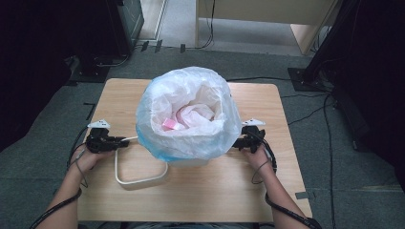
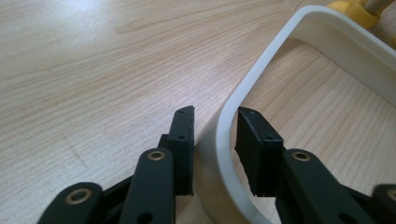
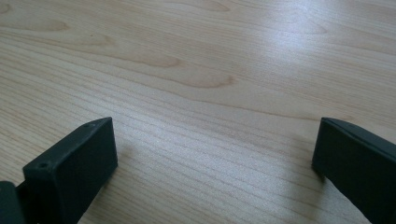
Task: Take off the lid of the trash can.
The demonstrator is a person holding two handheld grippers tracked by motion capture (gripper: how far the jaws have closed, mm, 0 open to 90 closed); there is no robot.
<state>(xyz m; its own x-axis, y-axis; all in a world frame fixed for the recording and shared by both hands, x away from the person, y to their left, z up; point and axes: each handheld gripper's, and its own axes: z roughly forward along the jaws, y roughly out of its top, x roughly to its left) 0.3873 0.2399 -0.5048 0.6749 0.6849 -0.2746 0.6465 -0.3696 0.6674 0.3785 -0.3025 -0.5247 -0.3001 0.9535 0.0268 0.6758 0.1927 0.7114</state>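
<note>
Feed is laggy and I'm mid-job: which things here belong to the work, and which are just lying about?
In the job:
left gripper, jaws either side of the white ring
bin with its plastic liner
right gripper, jaws wide apart

Lying about:
pink item inside the liner
cables on the floor

No words, labels, brand marks or numbers can be read in any of the views. The crumpled white plastic bag (image 1: 188, 114) lining the bin is plain. The small pink item (image 1: 169, 124) inside it may carry print, but it is too small and blurred to tell. The pale wooden table (image 1: 239, 186) is unmarked.
</note>
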